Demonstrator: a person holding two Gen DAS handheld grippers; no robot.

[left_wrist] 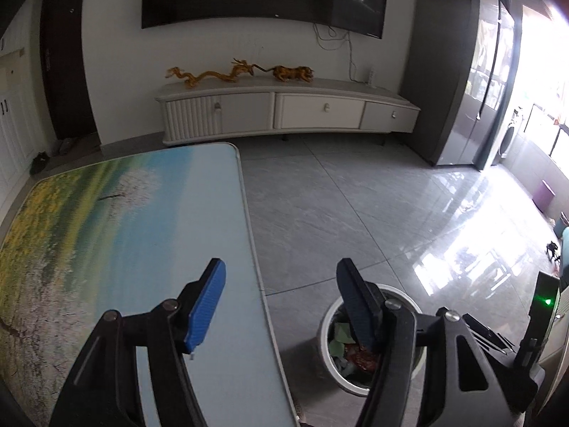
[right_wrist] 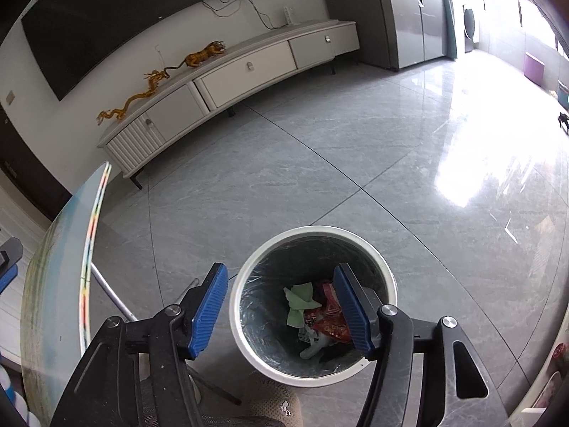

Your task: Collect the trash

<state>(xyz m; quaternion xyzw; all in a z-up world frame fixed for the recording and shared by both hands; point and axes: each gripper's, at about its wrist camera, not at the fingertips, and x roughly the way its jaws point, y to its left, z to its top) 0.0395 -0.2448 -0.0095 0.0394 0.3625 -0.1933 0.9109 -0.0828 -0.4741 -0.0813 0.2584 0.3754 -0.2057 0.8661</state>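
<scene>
Right wrist view: my right tongs (right_wrist: 281, 302) hang over the bin (right_wrist: 245, 334), jaws wide, nothing between them. Green paper (right_wrist: 297, 300) and a red wrapper (right_wrist: 325, 320) lie inside the bin. Left tongs (left_wrist: 281, 302) also wide and empty, straddling the tabletop (left_wrist: 149, 206) edge just beside the bin (left_wrist: 329, 320).

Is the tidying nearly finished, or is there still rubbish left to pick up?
It looks close to finished. The white bin on the floor already holds a green paper scrap and a red wrapper. Both the left gripper and the right gripper are open with nothing between their fingers. The part of the table in view shows no rubbish; the rest is out of sight.
</scene>
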